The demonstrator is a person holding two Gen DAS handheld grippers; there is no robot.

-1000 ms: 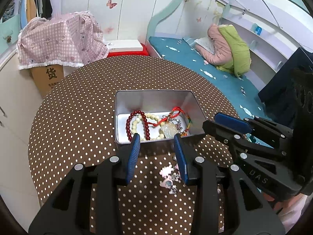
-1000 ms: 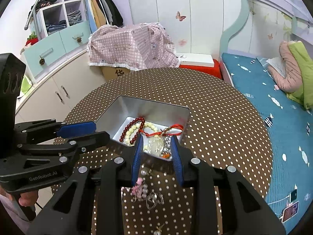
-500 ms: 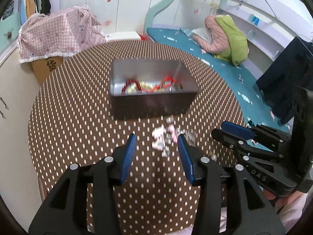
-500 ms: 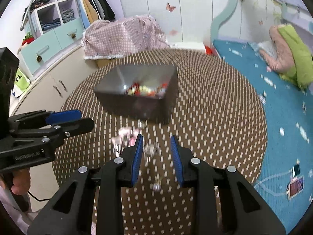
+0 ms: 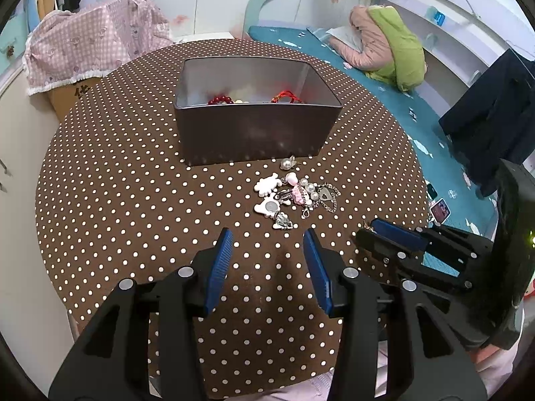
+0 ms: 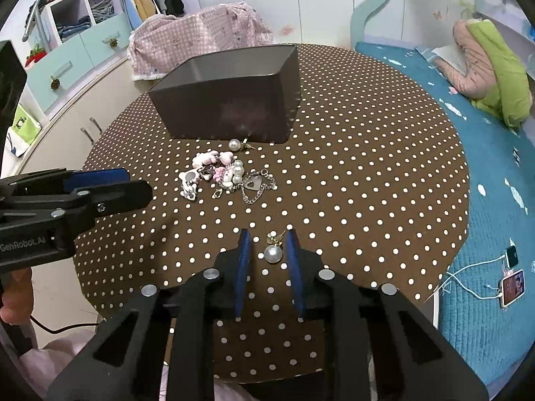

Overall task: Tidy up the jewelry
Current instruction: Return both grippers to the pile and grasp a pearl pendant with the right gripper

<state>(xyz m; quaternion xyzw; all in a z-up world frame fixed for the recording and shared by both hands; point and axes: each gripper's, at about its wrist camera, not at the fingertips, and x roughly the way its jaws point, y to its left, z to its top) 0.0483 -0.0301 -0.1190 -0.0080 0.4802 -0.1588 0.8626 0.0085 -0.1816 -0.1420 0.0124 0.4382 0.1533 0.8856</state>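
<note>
Several pieces already lie inside the metal box: red beads, pale beads and a red cord show over its near wall, well ahead of both tongs. Much is left, by my reading. A tangled cluster of charms, with white and pink pieces, pearls and a chain, sits on the tabletop between the box and the left tongs, and one pearl earring lies just beside the box wall. The left tongs hang spread and empty, short of the cluster. The right tongs have just been closing, and a second pearl earring lies between the blue pads; a gap shows on each side of the pearl, so I judge it not yet pinched. This earring looks like the next piece bound for the box.
</note>
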